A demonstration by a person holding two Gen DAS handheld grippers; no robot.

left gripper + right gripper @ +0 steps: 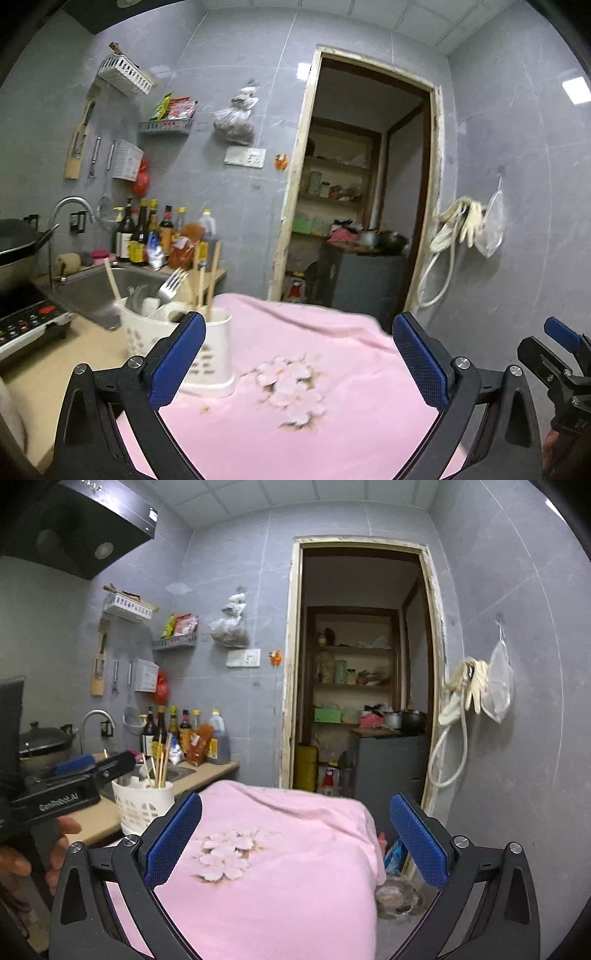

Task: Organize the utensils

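I am holding both claws out over the pink cloth [295, 369], and both are spread wide with nothing between the pads: my left claw [299, 358] and my right claw [295, 838] are each framing only bare cloth with its flower print. The utensils are standing in the white holder [214, 365], which is sitting at the left edge of the cloth, just beside my left claw's left finger. A metal fork [171, 284] is leaning tines-up out of the holder's near compartment, and wooden chopsticks [207, 280] are poking up from another; something white, too blurred to name, is lying among them.

I am judging the fork to be stiff, smooth and a little slippery, so I would be pinching it on the neck below the tines, where the pads can bite across the flat. The chopsticks look light and thin and likely to roll or splay apart, so I would be taking them together, low on the exposed shafts. The holder itself looks like light slotted plastic that may tip or slide if I pull sideways; lifting straight up seems safer.
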